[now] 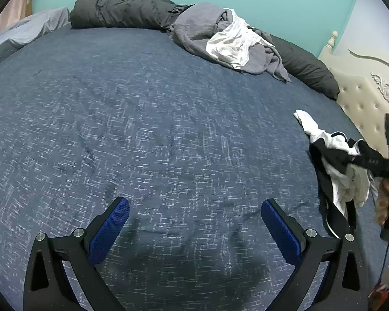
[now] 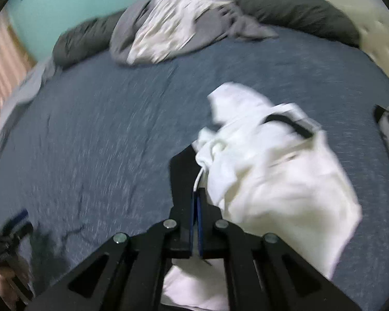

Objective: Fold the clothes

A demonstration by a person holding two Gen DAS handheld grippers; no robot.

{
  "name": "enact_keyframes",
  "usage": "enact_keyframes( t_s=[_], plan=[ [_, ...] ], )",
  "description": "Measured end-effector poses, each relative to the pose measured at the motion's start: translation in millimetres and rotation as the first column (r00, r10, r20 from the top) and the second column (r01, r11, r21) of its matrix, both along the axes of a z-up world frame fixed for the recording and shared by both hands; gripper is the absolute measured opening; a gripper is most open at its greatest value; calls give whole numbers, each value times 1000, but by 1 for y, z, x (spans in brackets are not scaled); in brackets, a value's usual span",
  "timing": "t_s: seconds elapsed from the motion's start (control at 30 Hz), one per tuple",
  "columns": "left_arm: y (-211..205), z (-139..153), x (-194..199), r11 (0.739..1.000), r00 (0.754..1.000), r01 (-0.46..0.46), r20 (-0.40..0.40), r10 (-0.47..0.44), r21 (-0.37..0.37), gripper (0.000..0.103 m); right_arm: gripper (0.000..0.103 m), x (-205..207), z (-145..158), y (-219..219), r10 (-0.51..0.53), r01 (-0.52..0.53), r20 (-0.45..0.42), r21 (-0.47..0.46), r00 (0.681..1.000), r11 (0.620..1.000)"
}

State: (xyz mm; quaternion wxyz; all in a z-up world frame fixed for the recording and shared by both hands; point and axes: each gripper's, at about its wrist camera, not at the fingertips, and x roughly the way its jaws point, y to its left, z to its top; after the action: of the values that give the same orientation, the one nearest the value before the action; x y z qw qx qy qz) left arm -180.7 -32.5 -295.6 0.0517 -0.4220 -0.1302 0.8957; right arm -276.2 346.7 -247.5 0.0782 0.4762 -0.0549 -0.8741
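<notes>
Garment (image 2: pixel 272 171), white with black trim, hangs bunched from the right gripper (image 2: pixel 195 199), whose blue-padded jaws are pinched together on its edge and drawstring; the cloth spills toward 2 o'clock in the right wrist view, above the blue bedspread (image 2: pixel 103 134). The left gripper (image 1: pixel 194 223) hovers empty, jaws spread wide, over bare bedspread, with the garment off at its 3 o'clock, well apart. A heap of grey and white laundry (image 1: pixel 228 39) waits at 12 o'clock by the dark pillows (image 1: pixel 122 10). Spreading the piece flat likely calls for the left gripper to cross rightward and take a free edge.
</notes>
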Motion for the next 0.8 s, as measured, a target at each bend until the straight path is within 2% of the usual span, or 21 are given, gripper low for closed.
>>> enact_keyframes(
  t_s=[0.1, 0.23, 0.4, 0.5, 0.57, 0.63, 0.8],
  plan=[
    [7, 1, -1, 1000, 1000, 11, -1, -11, 1, 103, 2, 7, 15, 41, -87, 86, -28, -13, 996, 996],
    [17, 2, -3, 1000, 1000, 23, -2, -23, 1, 103, 2, 9, 15, 83, -174, 174, -13, -11, 985, 985],
    [32, 0, -7, 999, 999, 44, 1, -44, -6, 103, 2, 8, -2, 106, -215, 216, 42, -39, 976, 976],
    [39, -1, -9, 999, 999, 54, 3, -54, -9, 103, 3, 11, -1, 112, -223, 225, 37, -57, 974, 973],
    [44, -1, -11, 998, 998, 58, 4, -58, -11, 103, 15, 12, 8, 111, -225, 225, -5, -26, 974, 974],
    [47, -2, -12, 998, 998, 62, 6, -62, -12, 103, 41, 13, 17, 106, -203, 203, -59, 0, 977, 979],
    [53, -2, -12, 997, 997, 74, 5, -74, -17, 103, 43, 15, 33, 72, -36, 43, -120, 61, 992, 997]
  ],
)
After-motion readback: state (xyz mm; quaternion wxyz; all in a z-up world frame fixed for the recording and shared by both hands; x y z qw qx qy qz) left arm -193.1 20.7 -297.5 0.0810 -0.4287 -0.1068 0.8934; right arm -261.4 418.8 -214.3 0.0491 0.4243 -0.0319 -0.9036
